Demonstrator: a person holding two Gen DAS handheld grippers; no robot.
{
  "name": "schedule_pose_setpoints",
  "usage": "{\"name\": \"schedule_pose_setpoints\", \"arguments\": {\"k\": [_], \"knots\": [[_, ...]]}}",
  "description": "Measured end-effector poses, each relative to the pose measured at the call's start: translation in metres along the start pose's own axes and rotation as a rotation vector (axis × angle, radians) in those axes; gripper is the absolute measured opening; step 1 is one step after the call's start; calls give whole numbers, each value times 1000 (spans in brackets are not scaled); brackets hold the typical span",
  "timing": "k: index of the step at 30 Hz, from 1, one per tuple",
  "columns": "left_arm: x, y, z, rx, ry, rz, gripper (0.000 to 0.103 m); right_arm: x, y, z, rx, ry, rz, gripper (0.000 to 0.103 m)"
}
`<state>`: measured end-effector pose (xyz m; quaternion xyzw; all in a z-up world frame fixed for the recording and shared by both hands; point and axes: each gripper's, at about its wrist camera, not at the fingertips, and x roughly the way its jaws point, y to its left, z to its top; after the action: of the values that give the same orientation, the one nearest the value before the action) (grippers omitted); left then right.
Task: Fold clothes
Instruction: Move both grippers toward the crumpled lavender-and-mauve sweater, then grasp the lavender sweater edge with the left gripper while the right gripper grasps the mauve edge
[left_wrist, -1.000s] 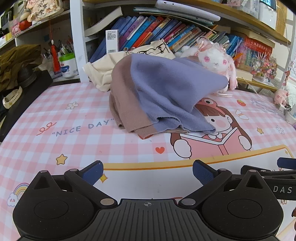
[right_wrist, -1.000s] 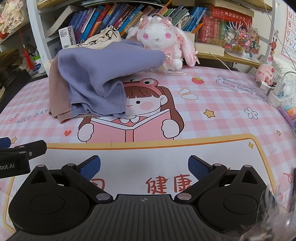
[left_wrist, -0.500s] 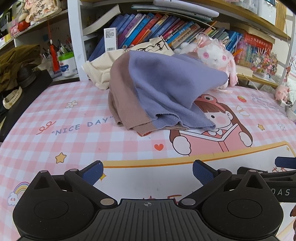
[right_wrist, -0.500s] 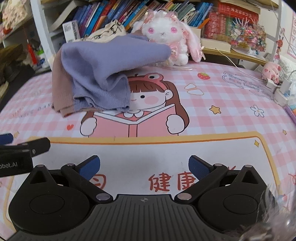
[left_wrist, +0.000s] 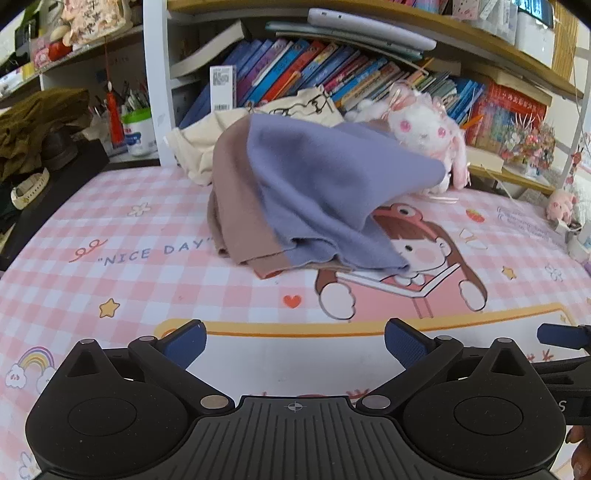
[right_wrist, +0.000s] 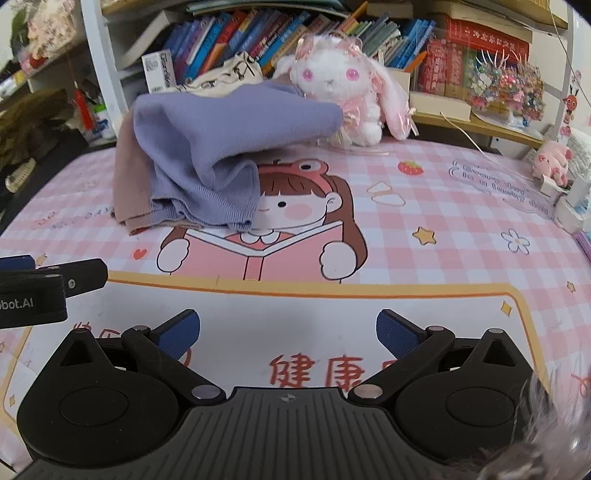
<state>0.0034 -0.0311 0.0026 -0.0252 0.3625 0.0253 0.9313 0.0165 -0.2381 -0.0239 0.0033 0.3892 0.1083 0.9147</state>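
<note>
While both grippers hang back over the near edge of the pink checked mat (left_wrist: 122, 266), I judge the step in hand to be the approach to the purple-and-brown sweater (left_wrist: 314, 195), which sits heaped at the far middle of the mat, draped up against the plush rabbit (right_wrist: 343, 96) and the cream garment (left_wrist: 207, 147) behind it. To do this well, I would bring each gripper in low toward the ribbed hem nearest me and take a single layer at two well-separated spots, so the heap can be dragged clear of the rabbit and spread flat before any fold.

My left gripper (left_wrist: 293, 343) has its jaws spread wide with nothing between them; my right gripper (right_wrist: 288, 334) is the same.

From the left wrist I see the sweater's brown side panel broadly, plus the cream garment's bulk. From the right wrist I see the rabbit whole, the purple cloth resting against it, and the small pink pig (right_wrist: 550, 162) at the mat's far right.
</note>
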Motion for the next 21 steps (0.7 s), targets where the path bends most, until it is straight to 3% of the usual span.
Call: {"name": "schedule_pose_setpoints", "arguments": {"k": [14, 21], "knots": [[-2, -50, 12, 46, 34, 131, 103, 4, -64, -4, 115, 25, 117, 103], [6, -56, 24, 53, -16, 152, 103, 3, -72, 3, 152, 11, 162, 103]]}}
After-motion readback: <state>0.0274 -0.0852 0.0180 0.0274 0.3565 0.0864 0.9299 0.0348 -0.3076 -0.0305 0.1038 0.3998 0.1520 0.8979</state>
